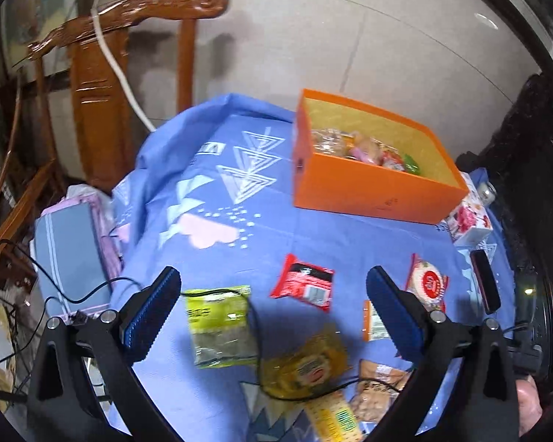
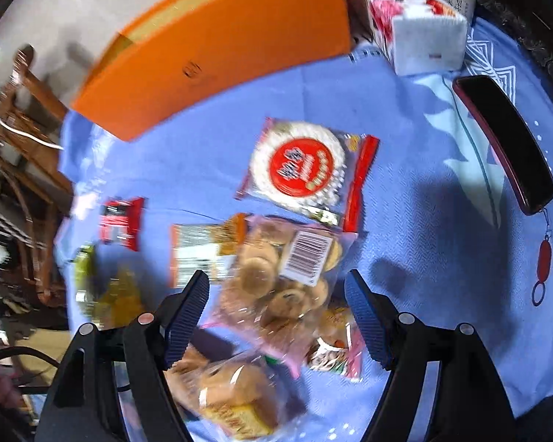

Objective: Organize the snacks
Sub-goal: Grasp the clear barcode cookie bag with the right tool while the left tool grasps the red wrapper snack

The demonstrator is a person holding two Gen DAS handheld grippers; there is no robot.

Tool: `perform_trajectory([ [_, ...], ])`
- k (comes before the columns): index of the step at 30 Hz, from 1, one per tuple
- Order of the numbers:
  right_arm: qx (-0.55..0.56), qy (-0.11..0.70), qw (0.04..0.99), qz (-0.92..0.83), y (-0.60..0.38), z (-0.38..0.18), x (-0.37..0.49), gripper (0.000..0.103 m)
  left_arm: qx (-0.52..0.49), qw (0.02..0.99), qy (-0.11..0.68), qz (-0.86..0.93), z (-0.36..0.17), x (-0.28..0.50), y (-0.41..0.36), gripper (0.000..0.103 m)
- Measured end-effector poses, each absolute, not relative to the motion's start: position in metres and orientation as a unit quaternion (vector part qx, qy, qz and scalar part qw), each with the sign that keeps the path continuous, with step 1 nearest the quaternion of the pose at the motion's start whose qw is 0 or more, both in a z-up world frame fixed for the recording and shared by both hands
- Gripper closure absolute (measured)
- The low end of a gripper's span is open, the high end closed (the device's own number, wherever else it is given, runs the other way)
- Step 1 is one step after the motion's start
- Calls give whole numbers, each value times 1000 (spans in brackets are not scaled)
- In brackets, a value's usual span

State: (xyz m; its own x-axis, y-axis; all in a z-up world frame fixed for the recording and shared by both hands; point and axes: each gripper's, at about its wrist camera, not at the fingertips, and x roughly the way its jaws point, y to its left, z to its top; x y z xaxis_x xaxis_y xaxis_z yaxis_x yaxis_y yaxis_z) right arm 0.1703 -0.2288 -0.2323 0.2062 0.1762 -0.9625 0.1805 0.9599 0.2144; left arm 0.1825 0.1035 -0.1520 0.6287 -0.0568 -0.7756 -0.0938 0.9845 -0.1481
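Tilting steeply down, both grippers, left [image 1: 272, 305] and right [image 2: 276, 302], hang with jaws released over snack packets [image 2: 276, 280].

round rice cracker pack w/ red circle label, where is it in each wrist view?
Left wrist: rice cracker pack at right, partly hidden behind the right-side finger of the left tongs.
Right wrist: rice cracker pack at centre, above the cookie bag.
Shared landmark: orange box, beyond the pack in both.
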Motion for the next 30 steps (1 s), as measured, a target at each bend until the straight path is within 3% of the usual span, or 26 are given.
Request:
perform_trajectory([
  [5, 120, 637, 761, -5, -217, -251, 174, 28, -101, 896, 430, 34, -153, 178, 130, 4],
  [9, 102, 633, 768, 5, -209, -247, 170, 65, -111, 889, 442, 45, -160, 180, 146, 4],
  [10, 94, 628, 772, 4, -208, -242, 169, 67, -113, 887, 446, 48, -163, 180, 149, 4],
  [16, 81, 588, 805, 0, -220, -202, 151, 69, -94, 879, 467, 14, -184, 186, 134, 4],
  [23, 105, 567, 817, 13, -238, -171, 126, 69, 69, 870, 479, -90, -224, 195, 55, 4],
  [30, 114, 566, 816, 12, -239, -163, 112, 69, 133, 860, 472, -139, -253, 236, 17, 4],
])
